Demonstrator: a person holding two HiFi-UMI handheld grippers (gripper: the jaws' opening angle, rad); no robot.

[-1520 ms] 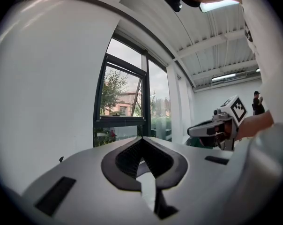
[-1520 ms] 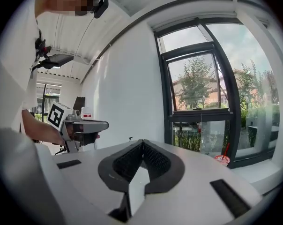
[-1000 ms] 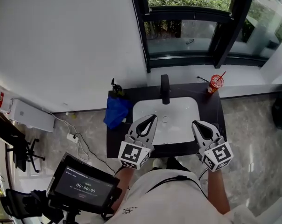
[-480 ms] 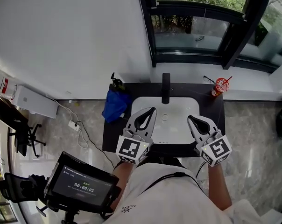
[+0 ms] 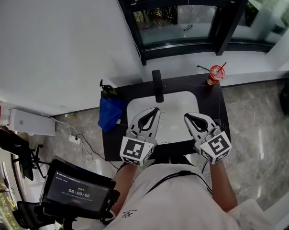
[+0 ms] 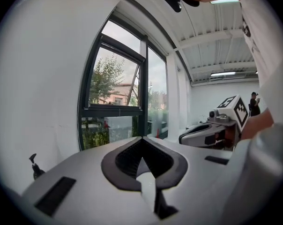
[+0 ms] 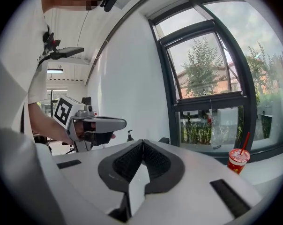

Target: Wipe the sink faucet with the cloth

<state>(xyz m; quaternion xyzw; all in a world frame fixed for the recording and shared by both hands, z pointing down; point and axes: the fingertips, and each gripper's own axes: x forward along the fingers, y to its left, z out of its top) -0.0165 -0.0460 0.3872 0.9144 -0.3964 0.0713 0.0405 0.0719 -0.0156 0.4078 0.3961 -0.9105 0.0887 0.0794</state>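
Blue crumpled cloth (image 5: 109, 113) is seen left of the white rectangular sink basin (image 5: 183, 99), draped over the black counter (image 5: 216, 110) edge, untouched. Black upright faucet (image 5: 157, 86) is mounted at the basin's rear rim. Left gripper (image 5: 156, 110) and right gripper (image 5: 187, 115) are held over the basin's front half, both with jaws closed tip to tip, nothing between. Red cup with straw (image 5: 214, 74) is placed right-rear of the basin, print unreadable. Tablet screen (image 5: 77, 191), left-front of the basin, reads "00:00:06".

Timer reading 00:00:06, on the dark screen (image 5: 77, 192), lower left
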